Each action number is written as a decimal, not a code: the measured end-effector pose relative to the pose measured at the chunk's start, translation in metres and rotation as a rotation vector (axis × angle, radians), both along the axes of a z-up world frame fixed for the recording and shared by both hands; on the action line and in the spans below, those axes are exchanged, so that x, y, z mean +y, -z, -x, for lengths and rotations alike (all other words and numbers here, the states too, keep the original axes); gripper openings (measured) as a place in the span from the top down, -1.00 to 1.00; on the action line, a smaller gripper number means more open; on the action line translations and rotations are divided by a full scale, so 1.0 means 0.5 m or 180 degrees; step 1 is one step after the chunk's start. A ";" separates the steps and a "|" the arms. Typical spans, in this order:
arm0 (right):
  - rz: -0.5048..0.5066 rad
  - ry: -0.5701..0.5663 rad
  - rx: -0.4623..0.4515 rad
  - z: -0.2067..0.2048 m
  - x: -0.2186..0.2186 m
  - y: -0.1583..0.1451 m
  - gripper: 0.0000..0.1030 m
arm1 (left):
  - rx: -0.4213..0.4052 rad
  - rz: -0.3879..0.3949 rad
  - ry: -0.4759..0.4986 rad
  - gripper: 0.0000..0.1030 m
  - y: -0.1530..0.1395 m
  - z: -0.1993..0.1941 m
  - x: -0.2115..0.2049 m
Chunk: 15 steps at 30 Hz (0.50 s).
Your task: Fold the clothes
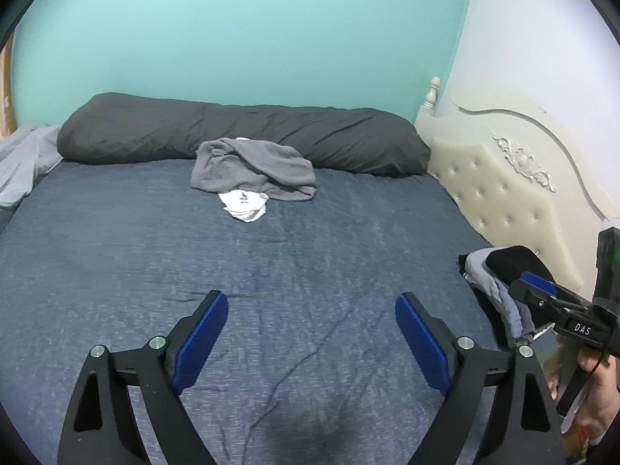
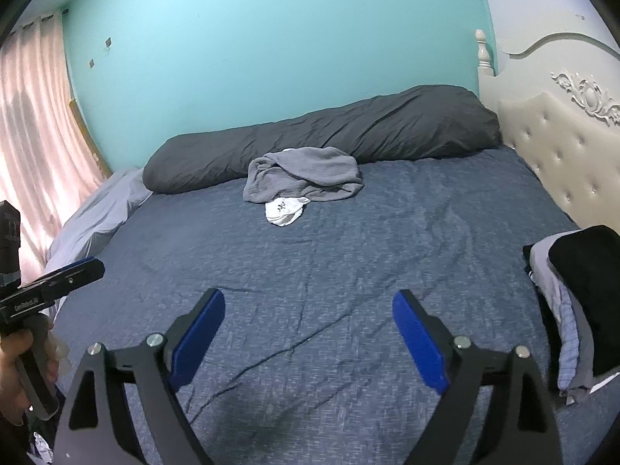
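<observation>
A crumpled grey garment (image 1: 255, 170) lies on the blue bedsheet (image 1: 155, 255) at the far middle, against a long dark pillow; it also shows in the right wrist view (image 2: 306, 174). A white garment (image 1: 245, 204) sticks out from under it, also in the right wrist view (image 2: 285, 211). My left gripper (image 1: 312, 302) is open and empty above the near part of the bed, far from the clothes. My right gripper (image 2: 309, 300) is open and empty beside it. A stack of folded clothes, black on top, sits at the right bed edge (image 2: 577, 302), also in the left wrist view (image 1: 500, 271).
A long dark grey pillow (image 1: 240, 131) lies along the teal wall. A cream tufted headboard (image 1: 503, 193) runs along the right. A pale sheet (image 2: 97, 217) is bunched at the far left, by pink curtains (image 2: 35, 135).
</observation>
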State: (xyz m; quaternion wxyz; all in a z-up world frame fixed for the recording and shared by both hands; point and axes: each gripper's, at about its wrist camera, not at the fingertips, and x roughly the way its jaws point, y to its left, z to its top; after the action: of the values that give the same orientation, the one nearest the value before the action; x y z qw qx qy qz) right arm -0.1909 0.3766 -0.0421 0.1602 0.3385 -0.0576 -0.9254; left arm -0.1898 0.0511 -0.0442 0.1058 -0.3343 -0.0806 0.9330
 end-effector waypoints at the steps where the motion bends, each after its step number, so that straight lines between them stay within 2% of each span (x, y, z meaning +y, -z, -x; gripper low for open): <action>1: -0.0001 -0.0011 0.0000 0.000 -0.006 0.000 -0.80 | 0.0001 0.0004 -0.0011 -0.83 0.000 -0.002 -0.005; 5: -0.0015 -0.0030 0.0002 -0.002 -0.025 0.000 -0.87 | 0.0025 0.0009 -0.0073 -0.99 -0.002 -0.012 -0.024; 15: -0.0092 -0.0040 0.0079 -0.016 -0.068 -0.008 -0.94 | 0.0036 0.0053 -0.0143 -0.99 -0.005 -0.031 -0.052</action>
State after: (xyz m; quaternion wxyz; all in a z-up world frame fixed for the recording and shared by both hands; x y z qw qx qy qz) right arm -0.1827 0.3427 -0.0379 0.1618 0.3297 -0.0401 -0.9293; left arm -0.1744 0.0249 -0.0416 0.0824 -0.3280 -0.0798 0.9377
